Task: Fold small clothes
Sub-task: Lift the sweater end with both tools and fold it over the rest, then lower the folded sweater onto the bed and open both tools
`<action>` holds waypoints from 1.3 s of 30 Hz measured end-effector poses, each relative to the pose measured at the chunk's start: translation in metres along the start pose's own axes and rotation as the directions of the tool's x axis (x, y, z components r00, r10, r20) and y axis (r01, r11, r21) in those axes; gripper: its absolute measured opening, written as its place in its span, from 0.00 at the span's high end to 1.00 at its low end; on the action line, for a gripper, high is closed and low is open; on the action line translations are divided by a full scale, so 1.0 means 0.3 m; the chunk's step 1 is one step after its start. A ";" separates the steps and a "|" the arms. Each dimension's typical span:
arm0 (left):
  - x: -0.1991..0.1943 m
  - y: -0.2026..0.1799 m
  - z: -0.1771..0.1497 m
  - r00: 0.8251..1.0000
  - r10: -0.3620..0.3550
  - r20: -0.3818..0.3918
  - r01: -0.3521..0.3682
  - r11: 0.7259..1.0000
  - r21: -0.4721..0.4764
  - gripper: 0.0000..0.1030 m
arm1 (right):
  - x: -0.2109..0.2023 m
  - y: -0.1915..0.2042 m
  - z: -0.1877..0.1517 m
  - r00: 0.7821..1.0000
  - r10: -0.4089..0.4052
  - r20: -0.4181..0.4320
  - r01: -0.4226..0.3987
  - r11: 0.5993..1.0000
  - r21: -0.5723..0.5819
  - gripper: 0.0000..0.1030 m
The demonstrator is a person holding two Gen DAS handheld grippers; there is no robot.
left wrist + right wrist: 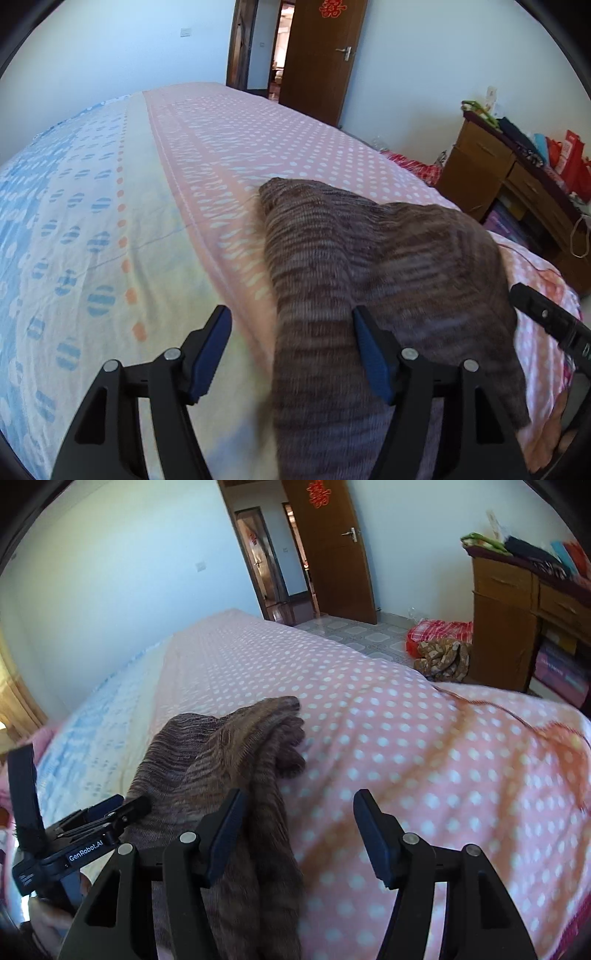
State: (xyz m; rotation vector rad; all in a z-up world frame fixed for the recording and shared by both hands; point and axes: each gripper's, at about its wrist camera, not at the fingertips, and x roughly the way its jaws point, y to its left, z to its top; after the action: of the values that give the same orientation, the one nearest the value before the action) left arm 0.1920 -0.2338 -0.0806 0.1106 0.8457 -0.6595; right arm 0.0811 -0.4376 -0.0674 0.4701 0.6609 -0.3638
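Observation:
A brown striped knit garment (369, 251) (221, 760) lies bunched on the bed, near its front edge. My left gripper (291, 350) is open. The garment's left edge runs between its blue pads, which stand apart from the cloth. My right gripper (299, 834) is open too, with the garment's right edge lying beside its left finger (225, 834) and bare sheet under the rest of the gap. Each gripper shows in the other's view: the right gripper (546, 317) at the garment's right side, the left gripper (92, 823) at its left.
The bed sheet (258, 140) (406, 738) is pink with white dots, then cream and blue to the left. A wooden desk (480, 166) (509, 627) with bags stands at right. A red checked bundle (439, 631) lies on the floor. A brown door (332, 546) stands open beyond.

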 end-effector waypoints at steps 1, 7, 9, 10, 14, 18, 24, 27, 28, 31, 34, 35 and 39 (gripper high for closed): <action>-0.012 0.027 -0.008 1.000 -0.016 0.000 0.016 1.000 -0.007 0.31 | -0.032 -0.010 -0.022 1.000 0.026 -0.002 -0.026 1.000 0.013 0.39; -0.048 0.035 -0.141 0.986 -0.153 -0.069 0.146 0.984 -0.098 0.30 | -0.021 0.054 -0.177 0.991 0.062 -0.118 -0.071 0.995 -0.072 0.39; -0.051 0.014 -0.173 0.988 -0.137 -0.066 0.132 0.989 -0.070 0.30 | -0.012 0.075 -0.195 0.992 0.024 -0.126 -0.037 0.994 -0.100 0.39; -0.054 0.002 -0.180 0.990 -0.126 -0.061 0.123 0.991 -0.046 0.28 | -0.018 0.077 -0.192 0.992 0.023 -0.122 -0.036 0.994 -0.101 0.39; -0.046 -0.022 -0.182 0.987 -0.148 -0.067 0.146 0.989 -0.035 0.38 | -0.013 0.113 -0.205 0.987 0.017 -0.157 -0.039 0.989 -0.139 0.69; -0.042 -0.009 -0.160 0.976 -0.200 -0.087 0.194 0.978 -0.072 0.78 | -0.026 0.101 -0.203 0.974 0.085 -0.211 -0.097 0.994 -0.045 0.85; -0.146 -0.006 -0.154 0.957 -0.276 -0.088 0.267 0.958 -0.099 0.84 | -0.115 0.056 -0.201 0.934 0.249 -0.255 -0.227 0.967 0.113 0.88; -0.191 -0.025 -0.179 0.963 -0.247 -0.103 0.243 0.968 -0.055 0.84 | -0.151 0.044 -0.244 0.918 0.257 -0.301 -0.230 0.966 0.120 0.88; -0.191 -0.028 -0.191 0.966 -0.230 -0.118 0.226 0.973 -0.048 0.84 | -0.149 0.030 -0.266 0.917 0.241 -0.317 -0.213 0.970 0.121 0.88; -0.146 -0.013 -0.242 0.975 -0.141 -0.172 0.136 0.990 -0.041 0.77 | -0.146 -0.011 -0.299 0.919 0.256 -0.301 -0.222 0.965 0.143 0.88; -0.135 0.018 -0.271 0.976 -0.145 -0.162 0.131 0.987 -0.094 0.72 | -0.159 -0.005 -0.305 0.927 0.221 -0.304 -0.200 0.975 0.099 0.84; -0.142 0.017 -0.272 0.977 -0.135 -0.165 0.121 0.989 -0.089 0.71 | -0.171 0.002 -0.308 0.931 0.196 -0.310 -0.185 0.981 0.063 0.83; -0.189 -0.002 -0.260 0.992 -0.011 -0.127 0.006 0.999 -0.037 0.55 | -0.245 0.003 -0.323 0.947 0.118 -0.299 -0.126 0.992 -0.007 0.77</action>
State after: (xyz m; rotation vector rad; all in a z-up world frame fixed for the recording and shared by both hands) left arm 0.1130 -0.1792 -0.0917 0.1172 0.9808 -0.6498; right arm -0.0206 -0.3736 -0.0861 0.5441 0.9245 -0.1668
